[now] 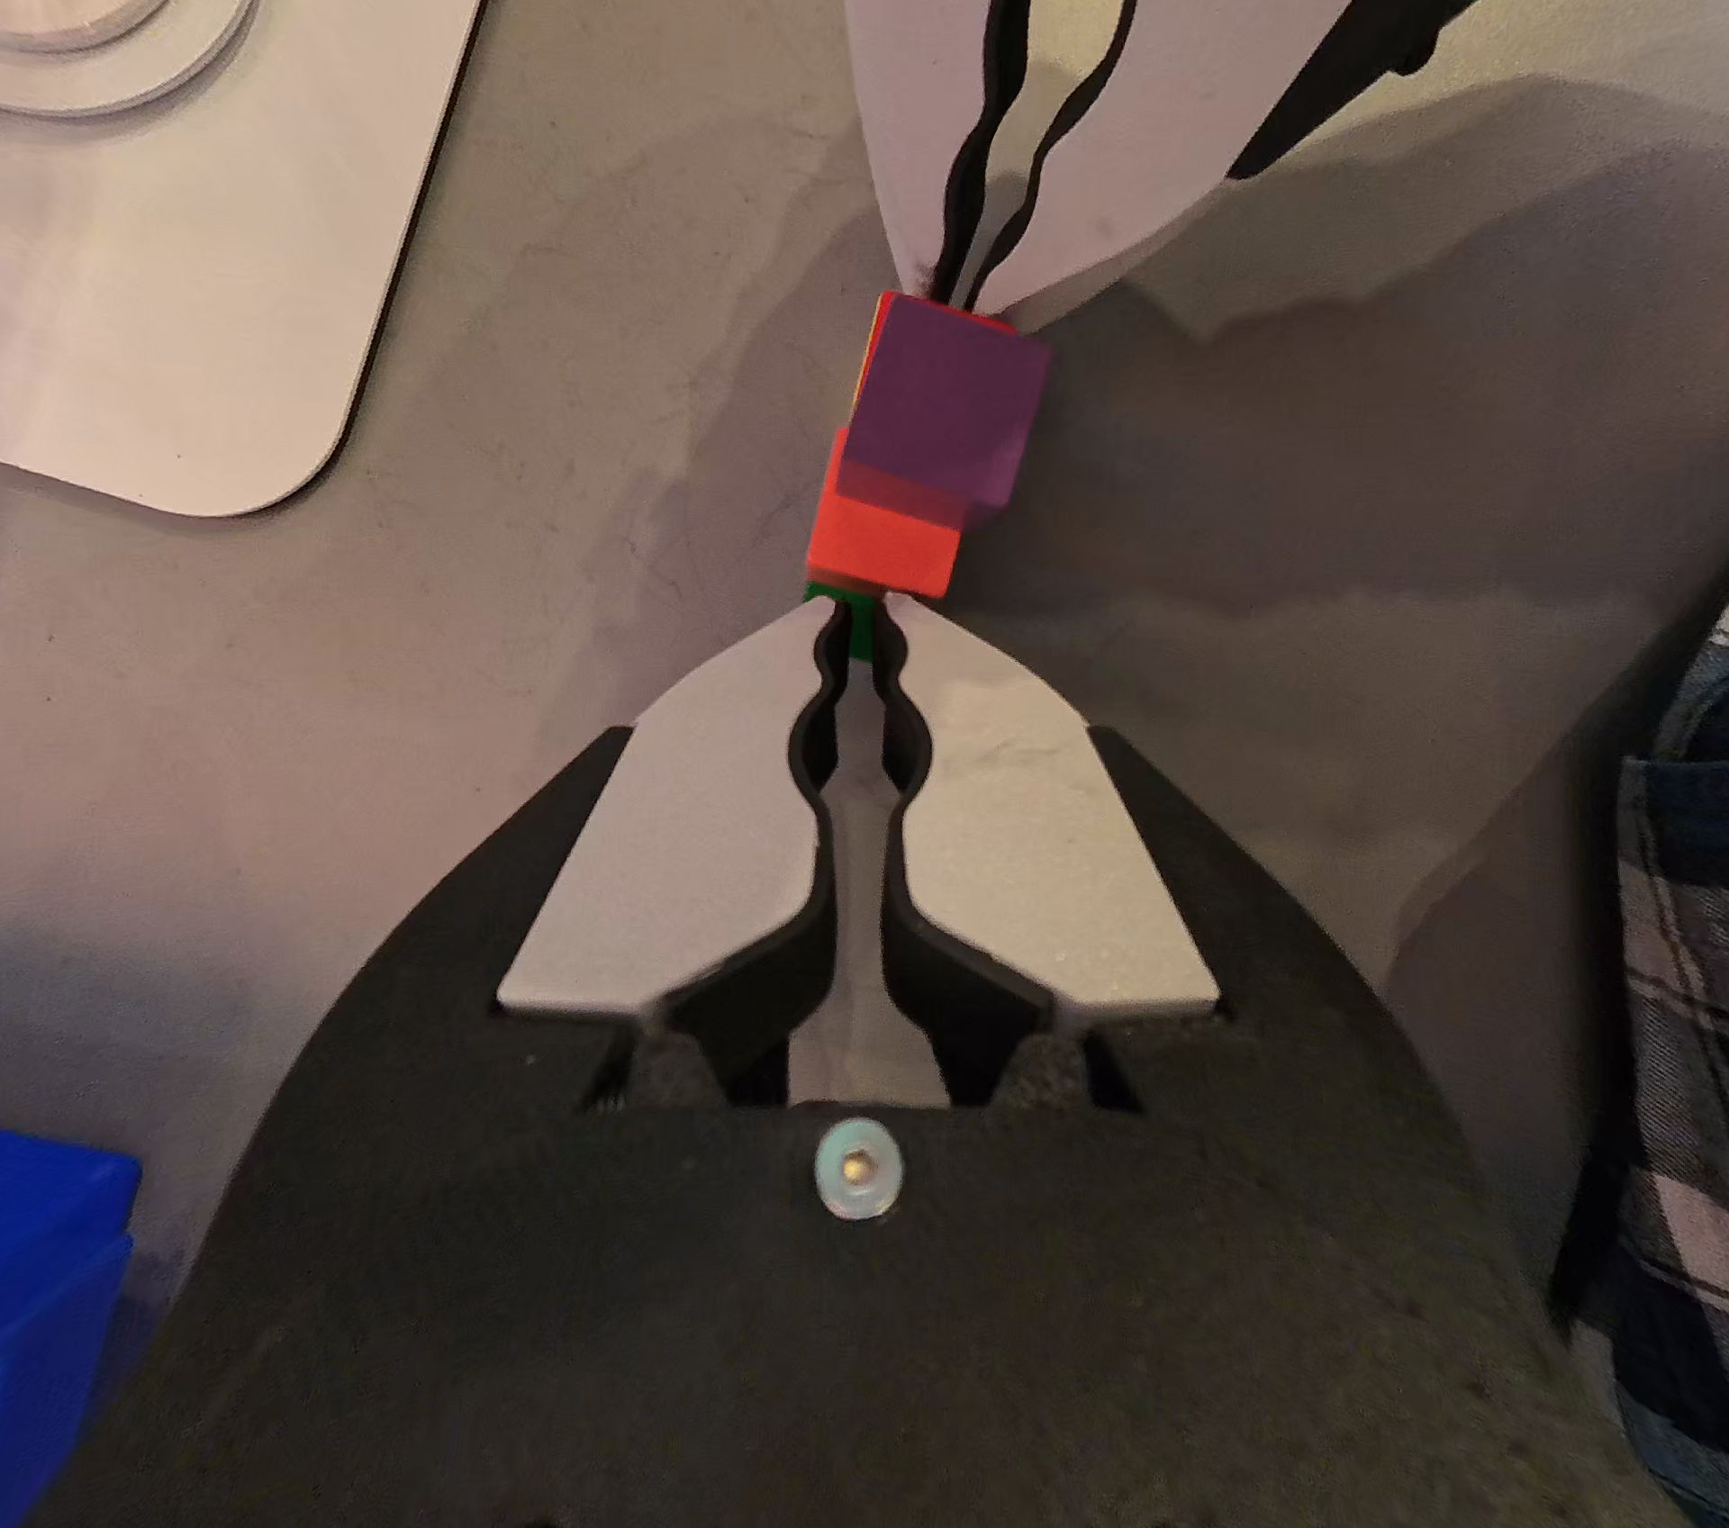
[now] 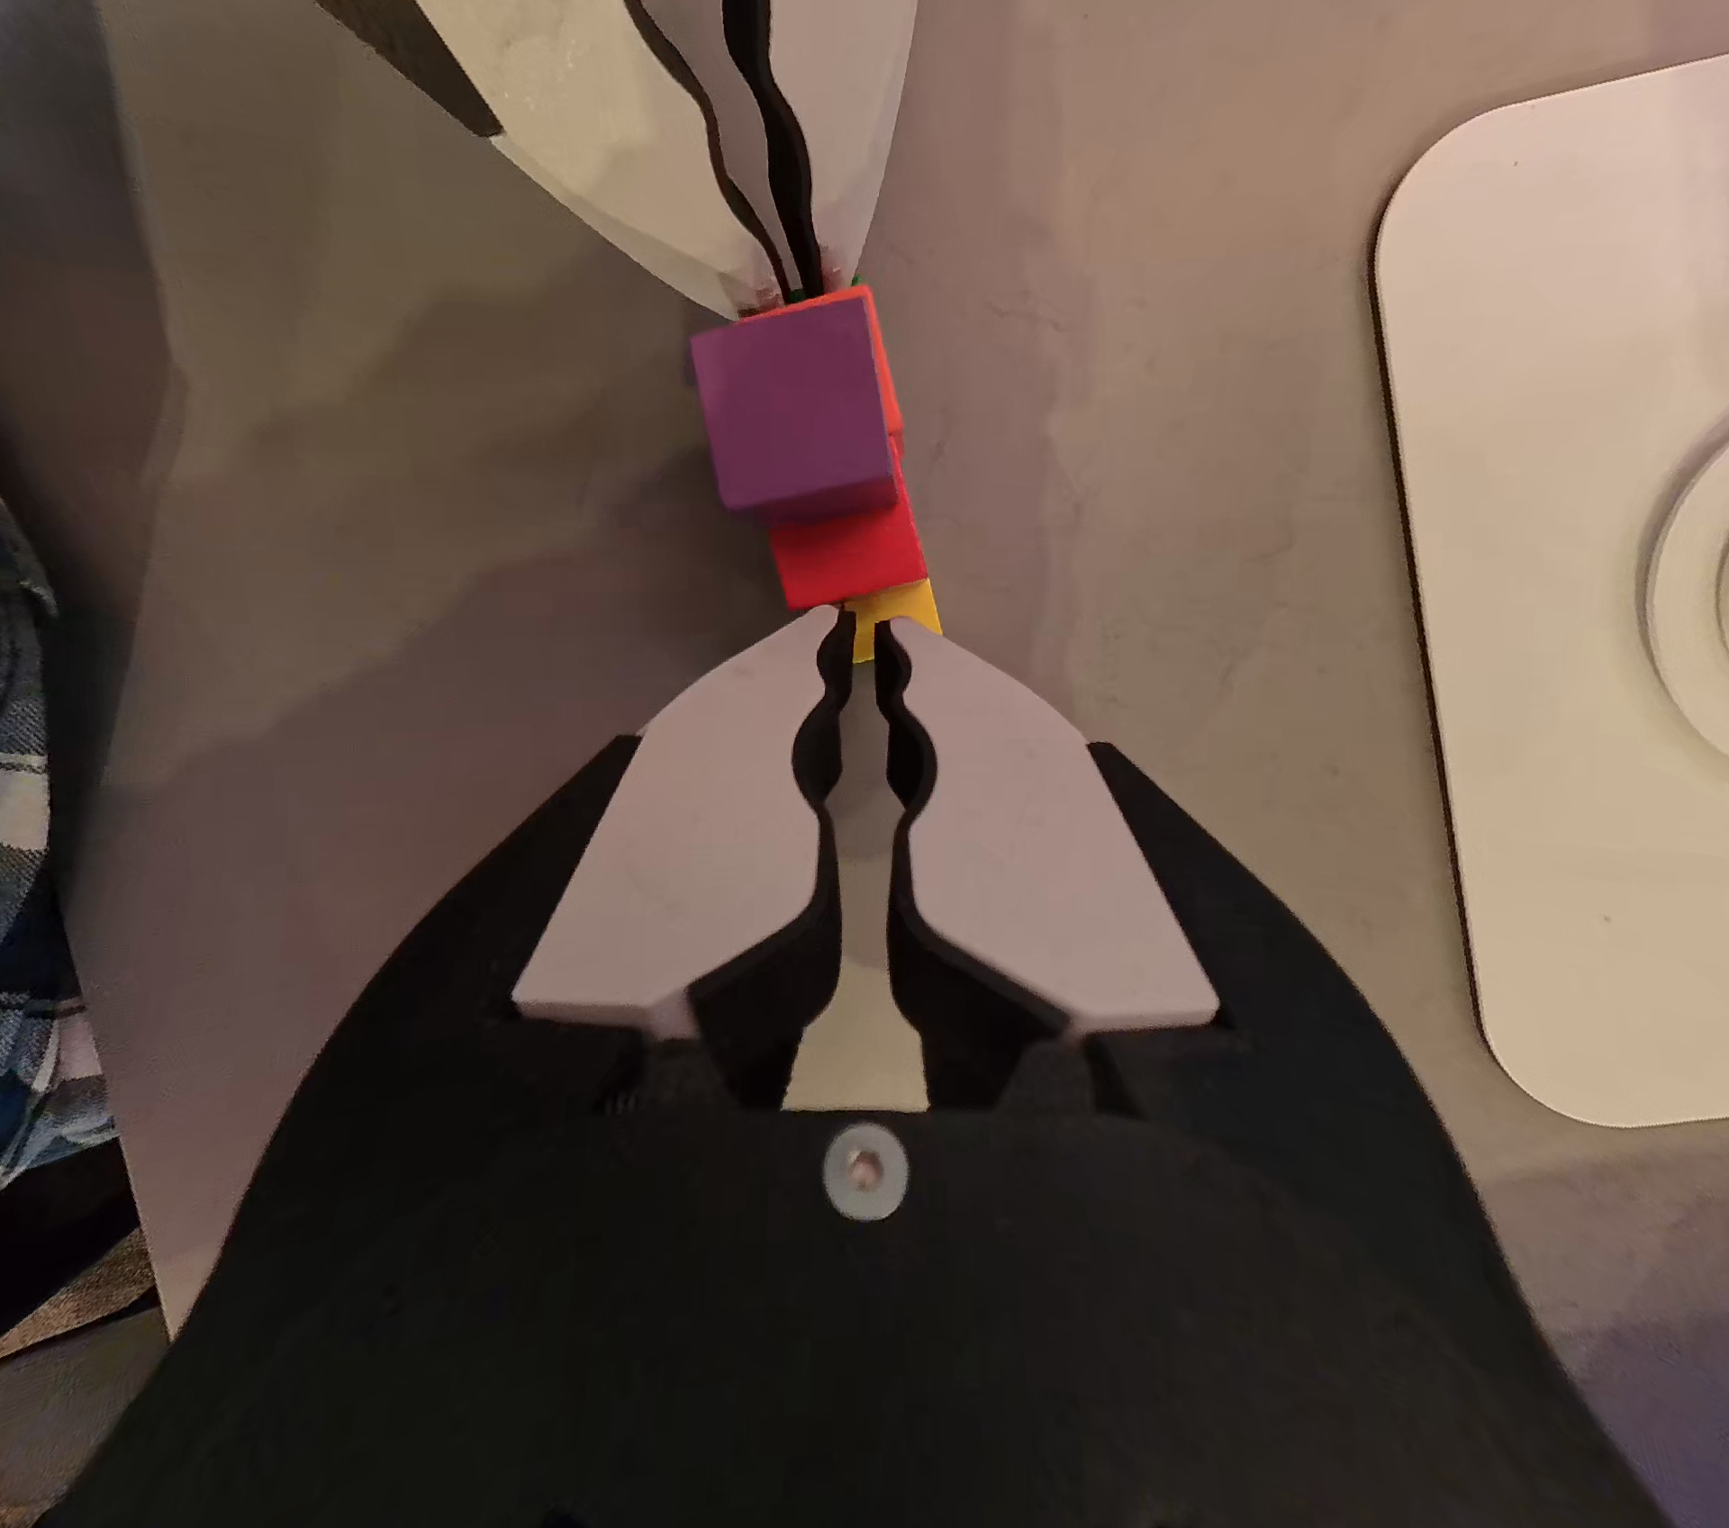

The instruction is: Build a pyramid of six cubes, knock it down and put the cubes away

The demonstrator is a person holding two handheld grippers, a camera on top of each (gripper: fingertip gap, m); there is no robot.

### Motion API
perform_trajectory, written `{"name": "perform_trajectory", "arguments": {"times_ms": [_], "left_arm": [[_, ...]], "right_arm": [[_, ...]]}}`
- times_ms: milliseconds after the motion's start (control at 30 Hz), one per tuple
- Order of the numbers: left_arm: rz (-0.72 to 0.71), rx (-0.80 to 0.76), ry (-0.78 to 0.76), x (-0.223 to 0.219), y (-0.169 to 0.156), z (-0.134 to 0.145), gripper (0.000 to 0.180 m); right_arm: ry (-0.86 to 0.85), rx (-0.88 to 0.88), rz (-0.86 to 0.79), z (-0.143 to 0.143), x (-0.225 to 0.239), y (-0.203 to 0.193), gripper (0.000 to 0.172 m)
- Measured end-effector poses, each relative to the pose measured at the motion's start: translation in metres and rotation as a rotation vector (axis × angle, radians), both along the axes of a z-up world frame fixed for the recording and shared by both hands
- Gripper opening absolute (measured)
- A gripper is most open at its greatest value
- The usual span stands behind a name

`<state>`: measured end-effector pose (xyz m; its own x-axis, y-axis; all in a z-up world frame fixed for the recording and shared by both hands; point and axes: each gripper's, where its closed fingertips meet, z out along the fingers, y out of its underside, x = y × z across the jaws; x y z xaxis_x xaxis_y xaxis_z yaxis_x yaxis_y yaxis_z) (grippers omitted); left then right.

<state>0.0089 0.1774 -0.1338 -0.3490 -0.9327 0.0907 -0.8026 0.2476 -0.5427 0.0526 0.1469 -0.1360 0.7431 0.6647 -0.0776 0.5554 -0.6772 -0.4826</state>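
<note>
The pyramid [image 1: 926, 454] stands on the grey surface [image 1: 468, 641] between the two grippers, seen from above, so its lower cubes are mostly hidden. Only slivers of the green cube [image 1: 856, 622] and yellow cube [image 2: 898, 613] show; the purple cube [image 2: 795, 421] on top covers much of the orange cube [image 1: 884, 548] and red cube [image 2: 847, 557]. The pyramid's row runs from one gripper toward the other. The cubes are matte and sharp-edged.

The left gripper [image 1: 856, 622] is nearly closed, tips at the green cube, gripping nothing. The right gripper [image 2: 865, 627] is likewise narrow at the yellow cube. A white rounded board [image 2: 1544, 641] and a blue box [image 1: 56, 1296] are cut off.
</note>
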Motion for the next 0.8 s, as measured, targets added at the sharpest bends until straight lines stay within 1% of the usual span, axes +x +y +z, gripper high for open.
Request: {"name": "perform_trajectory", "arguments": {"times_ms": [333, 800], "left_arm": [[0.016, 0.002, -0.001, 0.001, 0.010, 0.001, 0.002], [-0.014, -0.004, 0.008, 0.007, 0.010, -0.005, 0.000]], "right_arm": [[-0.007, 0.013, -0.032, 0.001, 0.010, 0.005, 0.003], [-0.008, 0.013, -0.034, 0.000, 0.011, 0.014, 0.001]]}}
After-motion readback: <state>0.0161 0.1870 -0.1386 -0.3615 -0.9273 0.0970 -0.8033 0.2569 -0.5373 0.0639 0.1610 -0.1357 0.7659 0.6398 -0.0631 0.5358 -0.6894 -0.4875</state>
